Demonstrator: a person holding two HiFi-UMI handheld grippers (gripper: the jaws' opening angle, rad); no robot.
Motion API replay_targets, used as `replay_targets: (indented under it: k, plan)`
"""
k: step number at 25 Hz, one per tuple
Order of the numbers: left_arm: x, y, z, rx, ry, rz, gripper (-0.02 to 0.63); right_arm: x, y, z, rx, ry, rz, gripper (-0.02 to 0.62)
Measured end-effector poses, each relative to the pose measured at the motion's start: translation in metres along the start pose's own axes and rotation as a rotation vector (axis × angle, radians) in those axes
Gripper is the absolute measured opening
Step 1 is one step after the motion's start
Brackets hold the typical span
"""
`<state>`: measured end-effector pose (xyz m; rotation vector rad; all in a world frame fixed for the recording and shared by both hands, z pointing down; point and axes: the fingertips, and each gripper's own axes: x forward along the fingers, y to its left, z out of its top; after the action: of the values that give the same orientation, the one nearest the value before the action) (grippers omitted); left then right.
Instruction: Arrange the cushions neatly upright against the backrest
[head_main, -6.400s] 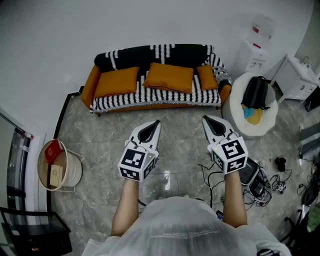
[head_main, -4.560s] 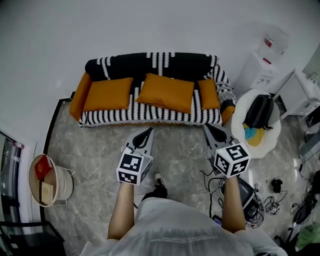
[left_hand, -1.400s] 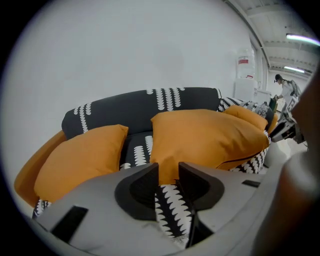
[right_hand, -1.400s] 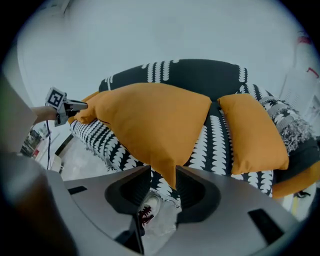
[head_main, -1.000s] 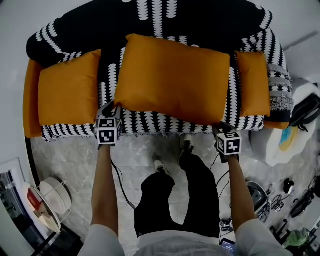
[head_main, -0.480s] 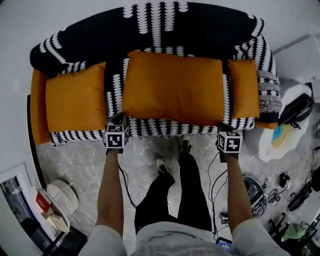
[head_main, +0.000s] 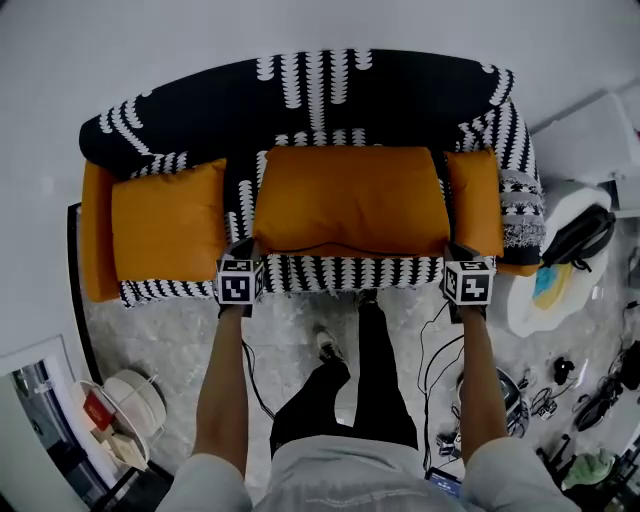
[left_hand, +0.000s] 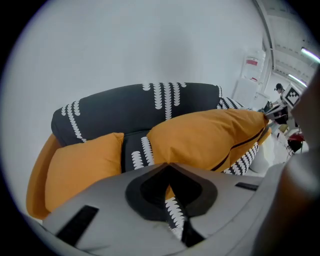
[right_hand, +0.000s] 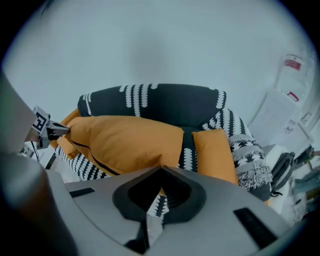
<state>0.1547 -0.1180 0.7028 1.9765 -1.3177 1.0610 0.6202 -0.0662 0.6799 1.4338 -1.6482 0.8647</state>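
Sofa (head_main: 330, 90) in a black-and-white cover carries three orange cushions. The wide middle cushion (head_main: 350, 200) sits between the left cushion (head_main: 165, 235) and the narrow right cushion (head_main: 475, 200). Only the gripper views show its front edge lifted off the seat. Only the head view shows a white bucket (head_main: 125, 395) holding a red item (head_main: 97, 410), while a white round seat (head_main: 580, 285) holds a black bag (head_main: 585, 232). Left gripper (head_main: 248, 245) and right gripper (head_main: 452, 248) have just closed, each clamped on a front corner of the middle cushion.
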Motion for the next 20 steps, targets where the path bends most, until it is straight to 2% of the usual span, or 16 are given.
replay_targets:
  k: [4, 11, 15, 20]
  plan:
    - [-0.009, 0.001, 0.036, 0.005, -0.001, 0.009, 0.031, -0.004, -0.012, 0.045, -0.016, -0.029, 0.007, 0.009]
    - [-0.010, 0.009, 0.108, -0.058, -0.048, 0.054, 0.031, 0.000, -0.040, 0.132, -0.063, -0.064, 0.046, 0.009]
    - [-0.002, 0.023, 0.145, -0.077, -0.079, 0.102, 0.031, 0.012, -0.046, 0.180, -0.093, -0.089, 0.067, 0.009]
    - [0.018, 0.046, 0.183, -0.123, -0.075, 0.159, 0.031, 0.029, -0.053, 0.228, -0.098, -0.131, 0.086, 0.009]
